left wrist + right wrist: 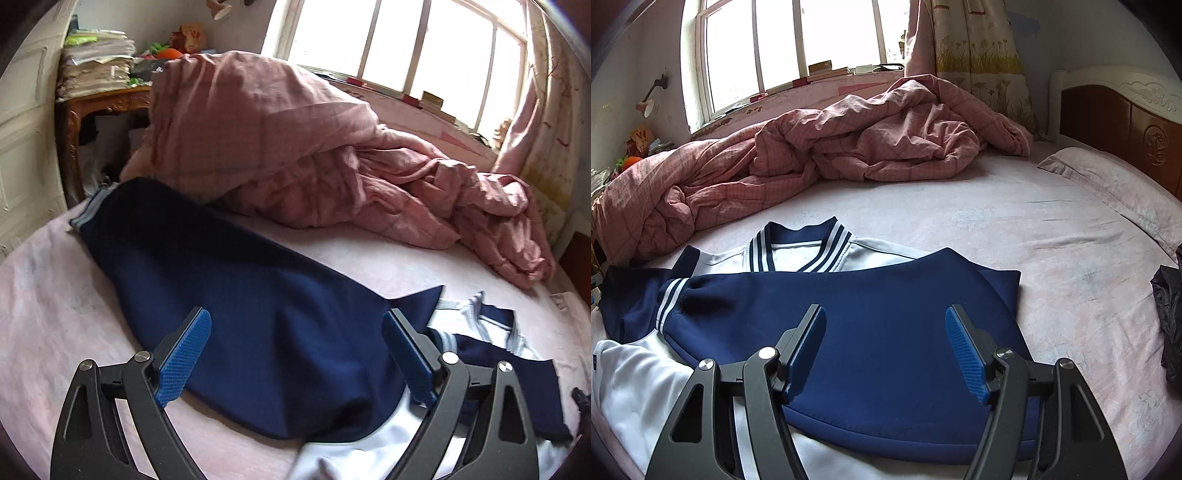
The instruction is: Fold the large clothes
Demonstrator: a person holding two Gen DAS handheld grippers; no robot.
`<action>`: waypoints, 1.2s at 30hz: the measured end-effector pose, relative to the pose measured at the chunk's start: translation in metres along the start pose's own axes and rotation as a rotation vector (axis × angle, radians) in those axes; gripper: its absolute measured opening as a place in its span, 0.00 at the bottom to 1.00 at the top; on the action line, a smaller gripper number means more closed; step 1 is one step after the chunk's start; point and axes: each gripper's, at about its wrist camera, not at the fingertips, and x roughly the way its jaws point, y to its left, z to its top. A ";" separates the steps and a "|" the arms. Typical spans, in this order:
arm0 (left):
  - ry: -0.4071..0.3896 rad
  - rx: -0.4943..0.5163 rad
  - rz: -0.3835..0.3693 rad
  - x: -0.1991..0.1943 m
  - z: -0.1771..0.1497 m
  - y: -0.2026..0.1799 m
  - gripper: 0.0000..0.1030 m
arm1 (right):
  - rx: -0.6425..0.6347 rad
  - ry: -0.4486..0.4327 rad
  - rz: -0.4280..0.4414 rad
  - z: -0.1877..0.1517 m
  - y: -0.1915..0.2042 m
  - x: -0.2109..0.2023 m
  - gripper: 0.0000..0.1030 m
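While grippers gape, jacket (886, 350) hem lies cut off.

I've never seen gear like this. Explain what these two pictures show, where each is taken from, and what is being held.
There is no robot: a person holds a two-fingered gripper in each hand, with a camera looking along its fingers. One picture comes from the left gripper, the other from the right gripper. On the bed lies a navy and white jacket, one sleeve folded across it and the other stretched out. A crumpled pink quilt lies behind. Both sets of jaws stand open and hold nothing.
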 end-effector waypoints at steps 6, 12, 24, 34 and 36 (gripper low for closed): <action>0.033 -0.084 0.110 0.025 0.002 0.055 0.86 | 0.000 0.020 -0.005 -0.002 -0.001 0.006 0.67; 0.140 -0.275 0.072 0.063 -0.006 0.124 0.73 | 0.003 0.048 0.007 -0.004 -0.001 0.013 0.67; 0.041 -0.246 -0.011 0.065 -0.001 0.128 0.04 | 0.016 0.060 0.024 -0.005 0.000 0.014 0.67; -0.188 0.081 -0.387 -0.042 0.020 -0.051 0.04 | 0.019 0.060 0.018 -0.005 -0.003 0.011 0.67; -0.159 0.157 -0.449 -0.046 0.008 -0.086 0.04 | 0.018 0.061 0.019 -0.005 -0.004 0.012 0.67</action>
